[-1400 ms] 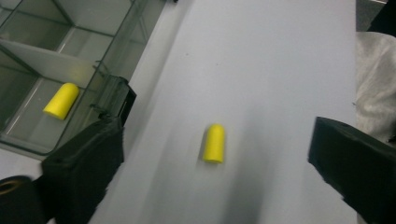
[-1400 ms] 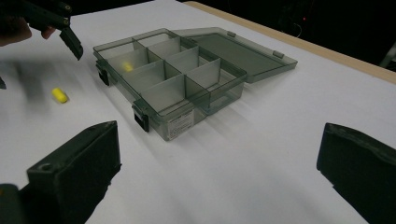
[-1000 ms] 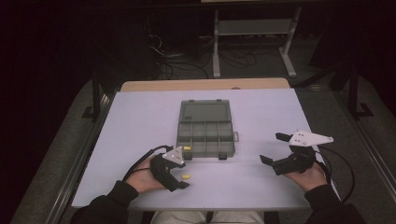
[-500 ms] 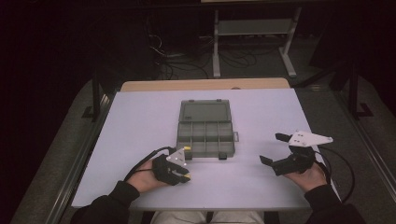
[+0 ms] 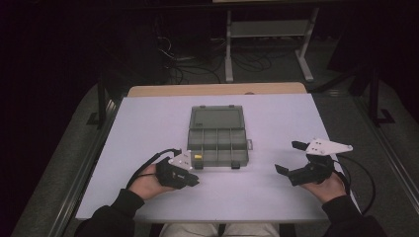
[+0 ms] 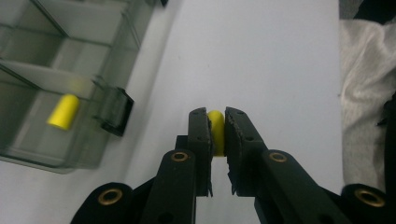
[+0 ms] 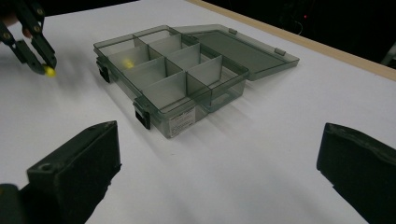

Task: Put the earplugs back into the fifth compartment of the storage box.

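Observation:
A clear grey organizer box (image 5: 217, 143) lies open at the table's middle, its lid flat on the far side. One small yellow plug (image 5: 197, 157) rests in its near-left compartment, also seen as a yellow plug (image 6: 64, 112) through the box wall (image 6: 70, 70). My left gripper (image 5: 195, 181) has just closed on a second yellow plug (image 6: 215, 126), which is pinched between the pads (image 6: 201, 130) a little above the table, near the box's front left corner. My right gripper (image 5: 289, 158) stands open to the right of the box, nothing between its jaws.
The white tabletop (image 5: 267, 197) has a wooden strip (image 5: 217, 90) along its far edge. Dark floor, cables and a metal stand (image 5: 267, 29) lie beyond. A person's light trousers (image 6: 369, 93) show past the near edge.
The left gripper came down over the loose yellow plug on the table, closed on it and lifted it slightly. The right gripper has stayed still.

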A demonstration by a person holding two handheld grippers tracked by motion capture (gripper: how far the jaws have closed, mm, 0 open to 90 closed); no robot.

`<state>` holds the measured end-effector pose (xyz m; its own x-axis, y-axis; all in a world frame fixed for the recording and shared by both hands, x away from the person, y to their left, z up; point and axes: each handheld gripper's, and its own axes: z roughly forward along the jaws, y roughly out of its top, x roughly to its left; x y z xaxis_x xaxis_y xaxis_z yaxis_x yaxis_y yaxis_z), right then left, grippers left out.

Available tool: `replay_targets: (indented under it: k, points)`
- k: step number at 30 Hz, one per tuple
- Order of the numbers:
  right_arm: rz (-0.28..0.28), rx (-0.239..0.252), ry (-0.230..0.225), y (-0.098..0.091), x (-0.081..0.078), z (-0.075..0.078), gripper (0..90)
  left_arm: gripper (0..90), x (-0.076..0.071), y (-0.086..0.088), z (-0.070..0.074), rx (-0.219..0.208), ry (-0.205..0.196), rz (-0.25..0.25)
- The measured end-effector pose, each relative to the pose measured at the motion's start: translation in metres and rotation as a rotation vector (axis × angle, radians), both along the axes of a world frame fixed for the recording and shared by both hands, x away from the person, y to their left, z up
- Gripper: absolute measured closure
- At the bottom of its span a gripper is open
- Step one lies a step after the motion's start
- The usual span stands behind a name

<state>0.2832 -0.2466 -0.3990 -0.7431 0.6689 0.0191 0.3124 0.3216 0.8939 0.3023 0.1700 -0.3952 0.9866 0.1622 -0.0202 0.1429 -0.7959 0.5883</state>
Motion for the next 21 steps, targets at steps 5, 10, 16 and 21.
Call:
replay_targets:
  k: [5, 10, 16, 21]
  points:
    - [-0.001, -0.001, 0.002, 0.0, 0.0, 0.0, 0.0, 81.2, 0.005, 0.001, 0.019, -0.043, -0.004, -0.003]
    - [-0.002, 0.005, 0.002, 0.0, 0.0, 0.0, 0.0, 81.4, 0.011, -0.001, 0.037, -0.052, -0.027, -0.004]
    - [0.0, 0.005, 0.0, 0.0, 0.0, 0.0, 0.0, 81.4, 0.021, -0.001, 0.055, -0.037, -0.045, 0.004]
    - [0.001, 0.005, -0.001, 0.0, 0.0, 0.0, 0.0, 81.3, 0.031, 0.003, 0.069, -0.052, -0.039, 0.018]
